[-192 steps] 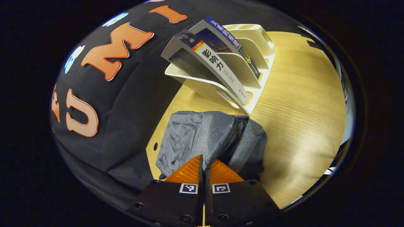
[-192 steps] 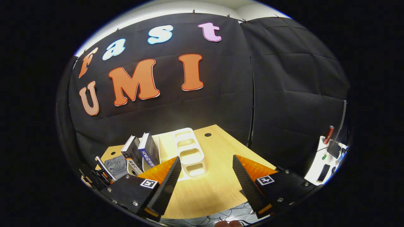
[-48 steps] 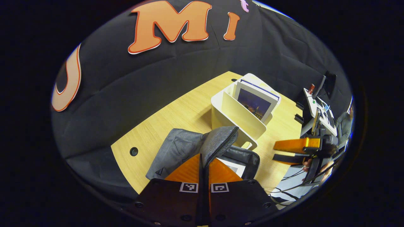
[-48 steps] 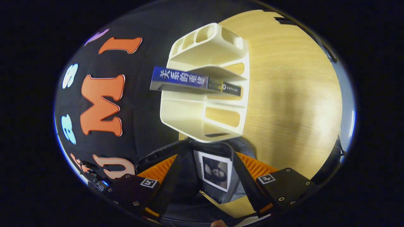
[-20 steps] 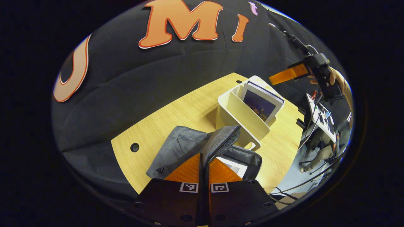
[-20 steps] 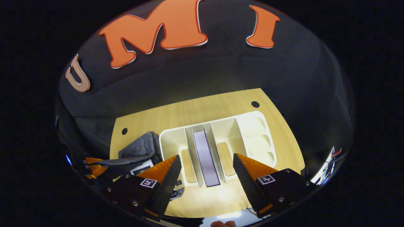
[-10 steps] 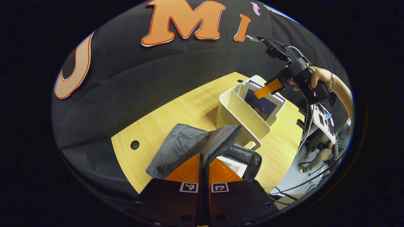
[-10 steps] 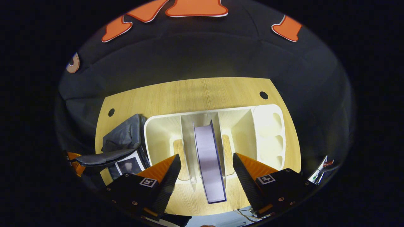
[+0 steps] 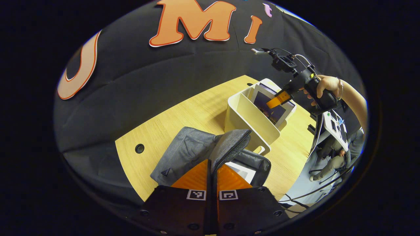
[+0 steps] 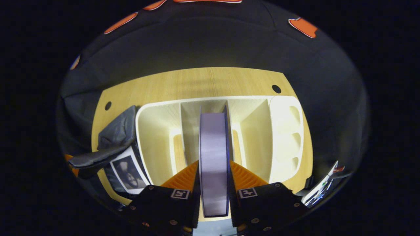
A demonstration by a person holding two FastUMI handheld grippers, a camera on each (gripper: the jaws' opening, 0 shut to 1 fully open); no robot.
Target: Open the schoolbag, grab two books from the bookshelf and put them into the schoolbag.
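Blue-edged book [image 10: 214, 157] clamped between right claw [image 10: 213, 175] fingers.

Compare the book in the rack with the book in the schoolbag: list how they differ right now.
Place: the second book stands in a middle slot of the white bookshelf; the first book lies in the open schoolbag.
Pose: the second book is upright, edge toward the camera; the first shows its portrait cover.
Grip: the right gripper is shut on the second book; nothing holds the first.
Both are task books.
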